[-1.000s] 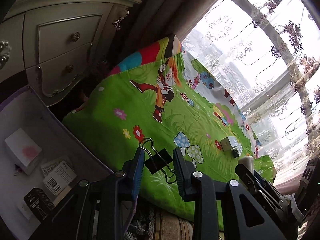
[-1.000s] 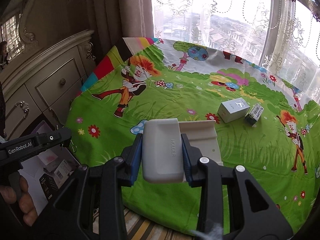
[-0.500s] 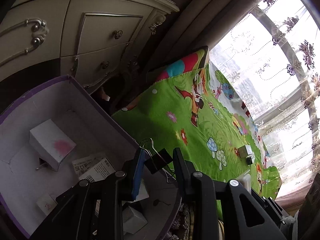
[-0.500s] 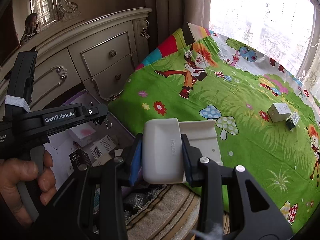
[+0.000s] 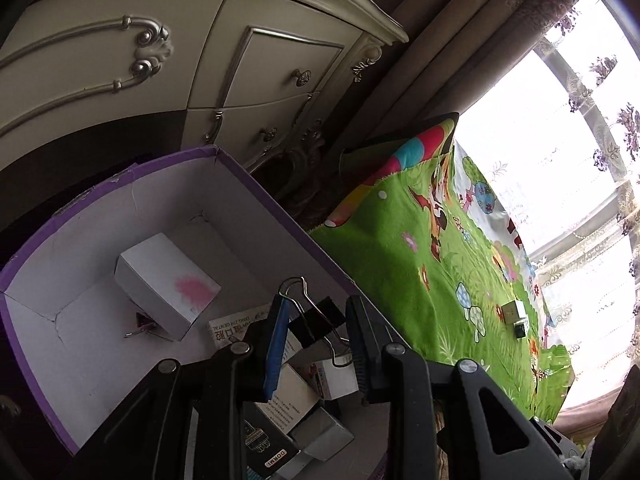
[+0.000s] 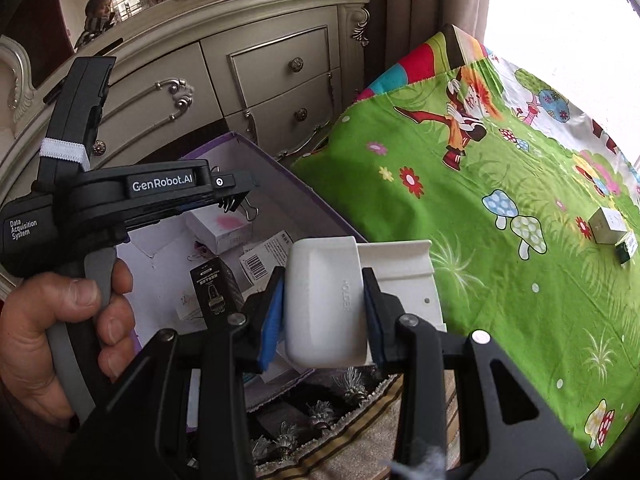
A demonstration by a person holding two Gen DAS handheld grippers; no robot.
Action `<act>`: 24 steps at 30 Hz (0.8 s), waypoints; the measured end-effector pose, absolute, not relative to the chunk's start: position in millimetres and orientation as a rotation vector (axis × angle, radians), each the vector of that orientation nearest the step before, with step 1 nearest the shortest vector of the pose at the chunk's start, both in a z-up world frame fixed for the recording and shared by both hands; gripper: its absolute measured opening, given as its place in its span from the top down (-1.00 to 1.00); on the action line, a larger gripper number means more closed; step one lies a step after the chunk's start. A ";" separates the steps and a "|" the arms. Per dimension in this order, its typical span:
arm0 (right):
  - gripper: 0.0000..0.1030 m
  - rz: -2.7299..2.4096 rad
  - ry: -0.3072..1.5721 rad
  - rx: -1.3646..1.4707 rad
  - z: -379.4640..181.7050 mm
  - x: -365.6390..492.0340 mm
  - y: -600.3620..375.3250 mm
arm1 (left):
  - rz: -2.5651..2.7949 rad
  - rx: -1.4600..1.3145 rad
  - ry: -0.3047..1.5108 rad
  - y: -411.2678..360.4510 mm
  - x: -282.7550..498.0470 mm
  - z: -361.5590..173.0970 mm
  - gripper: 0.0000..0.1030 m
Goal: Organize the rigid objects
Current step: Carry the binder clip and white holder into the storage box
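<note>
My left gripper [image 5: 316,328] is shut on a black binder clip [image 5: 316,322] and holds it over the open purple box [image 5: 160,160]. The box holds a white carton with a pink mark [image 5: 168,284] and several small packages. In the right wrist view the left gripper [image 6: 234,200] hangs above the same box [image 6: 280,168]. My right gripper [image 6: 324,304] is shut on a white plastic holder [image 6: 324,300], held above the box's near corner, at the edge of the green cartoon cloth [image 6: 500,184].
A cream dresser with drawers [image 6: 260,80] stands behind the box. A small grey box [image 6: 607,225] and a small dark green box [image 6: 627,247] lie on the cloth at the right. A fringed rug [image 6: 340,432] lies below. Curtains and a window are at the back.
Both grippers have swung left, from over the green cloth to over the purple box. Each keeps its hold on its object.
</note>
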State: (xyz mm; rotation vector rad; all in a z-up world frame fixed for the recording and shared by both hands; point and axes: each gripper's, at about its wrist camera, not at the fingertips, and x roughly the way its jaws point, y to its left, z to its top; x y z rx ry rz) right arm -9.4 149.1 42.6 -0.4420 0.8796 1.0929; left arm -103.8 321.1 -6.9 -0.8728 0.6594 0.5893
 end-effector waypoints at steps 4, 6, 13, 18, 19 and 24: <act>0.21 1.141 0.904 -0.469 36.6 -24.9 156.0 | 0.634 -0.878 0.669 330.8 -122.7 -14.5 0.41; 0.21 1.165 0.912 -0.484 33.7 -33.0 159.5 | 0.652 -0.881 0.677 333.5 -131.0 -19.3 0.41; 0.21 1.255 0.917 -0.553 25.2 -61.8 167.6 | 0.704 -0.904 0.703 342.1 -151.4 -36.0 0.41; 0.21 1.334 0.933 -0.615 16.5 -81.3 171.6 | 0.754 -0.913 0.704 348.7 -159.5 -36.2 0.41; 0.21 1.352 0.942 -0.626 14.5 -84.4 172.4 | 0.768 -0.919 0.707 350.1 -160.6 -37.0 0.38; -0.06 1.361 0.969 -0.655 7.1 -89.9 173.4 | 0.806 -0.939 0.747 354.4 -162.8 -44.8 0.08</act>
